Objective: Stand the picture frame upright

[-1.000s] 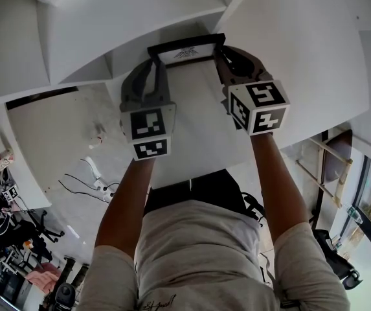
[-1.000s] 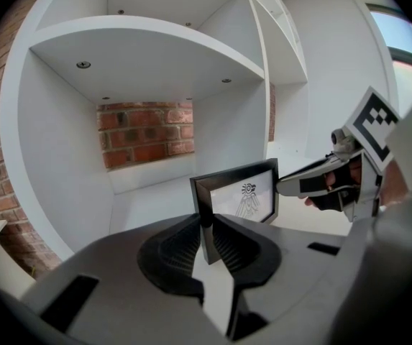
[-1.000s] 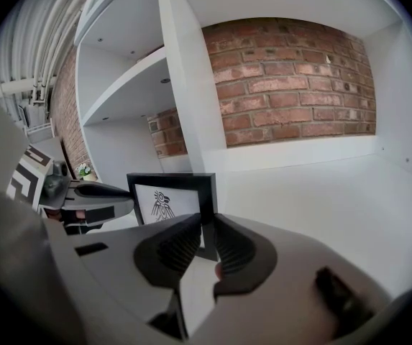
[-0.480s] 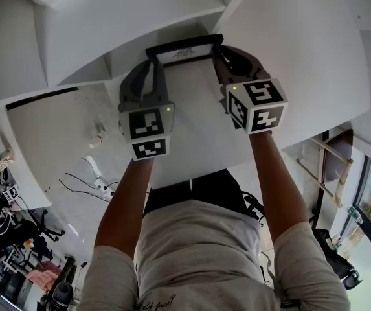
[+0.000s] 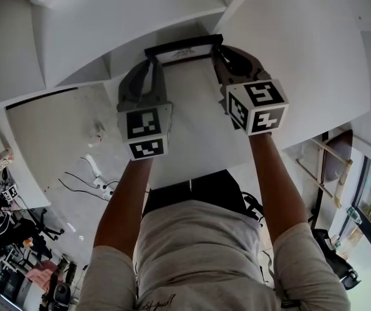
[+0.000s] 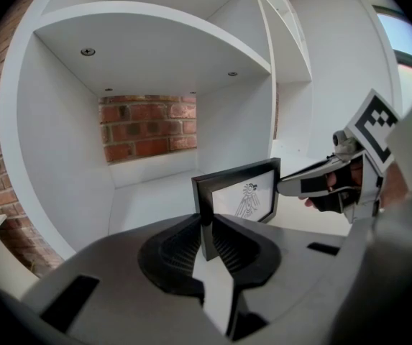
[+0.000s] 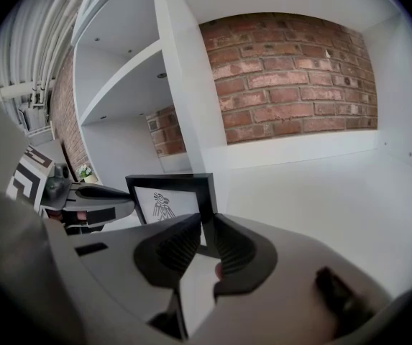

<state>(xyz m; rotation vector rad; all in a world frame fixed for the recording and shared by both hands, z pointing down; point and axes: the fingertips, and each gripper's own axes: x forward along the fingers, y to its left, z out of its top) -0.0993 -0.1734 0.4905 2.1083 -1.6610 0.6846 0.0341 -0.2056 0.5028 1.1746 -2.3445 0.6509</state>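
My left claw (image 6: 207, 225) pinches the frame (image 6: 243, 195) by its left edge, my right claw (image 7: 207, 225) by its right edge. The frame stands upright between them on a white shelf (image 6: 148, 203). Beyond it are white cubby walls (image 6: 69, 157) and a red brick wall (image 6: 148, 128) at the back.

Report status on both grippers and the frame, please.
Left gripper, right gripper shut on black rectangular picture frame, opposite sides. Frame upright in white shelf compartment. Nothing obstructing.

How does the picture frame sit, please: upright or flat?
Upright: the picture frame faces out vertically, held by the left claw and right claw.
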